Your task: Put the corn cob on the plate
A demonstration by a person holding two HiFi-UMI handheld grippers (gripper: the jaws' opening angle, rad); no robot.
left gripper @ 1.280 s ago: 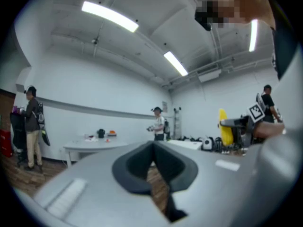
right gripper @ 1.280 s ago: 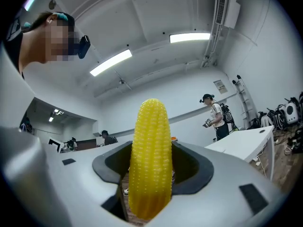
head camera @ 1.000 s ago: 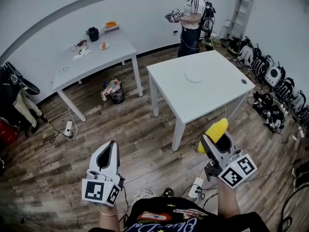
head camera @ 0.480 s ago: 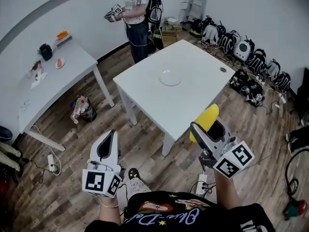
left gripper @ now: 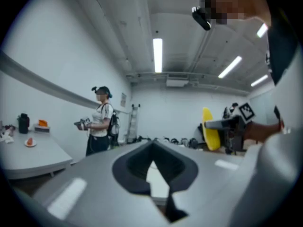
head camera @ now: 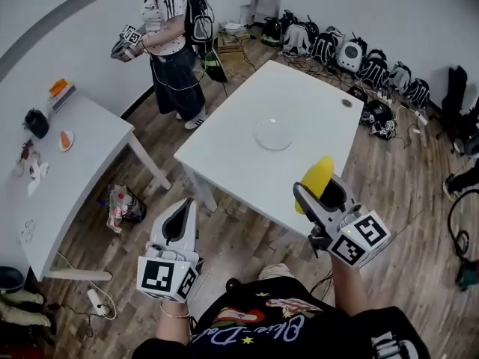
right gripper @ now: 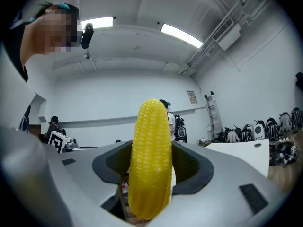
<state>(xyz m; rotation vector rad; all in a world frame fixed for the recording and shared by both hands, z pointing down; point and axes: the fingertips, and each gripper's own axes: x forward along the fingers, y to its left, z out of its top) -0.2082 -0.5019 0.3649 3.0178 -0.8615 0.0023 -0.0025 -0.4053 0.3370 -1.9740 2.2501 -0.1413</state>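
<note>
1 corn cob [head camera: 317, 179] clamped upright in right gripper [head camera: 322, 199], held in air | left gripper [head camera: 178, 227] jaws pressed together, nothing held | 1 plate [head camera: 273, 134] on white table [head camera: 322, 103], 11 o'clock from cob, well apart | 2 tables counted

— How's the light where you are?
— Bright and even. The ceiling tubes [left gripper: 157, 55] burn white and bloom a little. Under the white counter [head camera: 299, 118] the shadows stay soft.
— And the focus?
— The corn cob [right gripper: 150, 160] is crisp. The grey body of my left tool [left gripper: 152, 145] blurs close to the lens. Both tool views bend hard toward a black rim.
</note>
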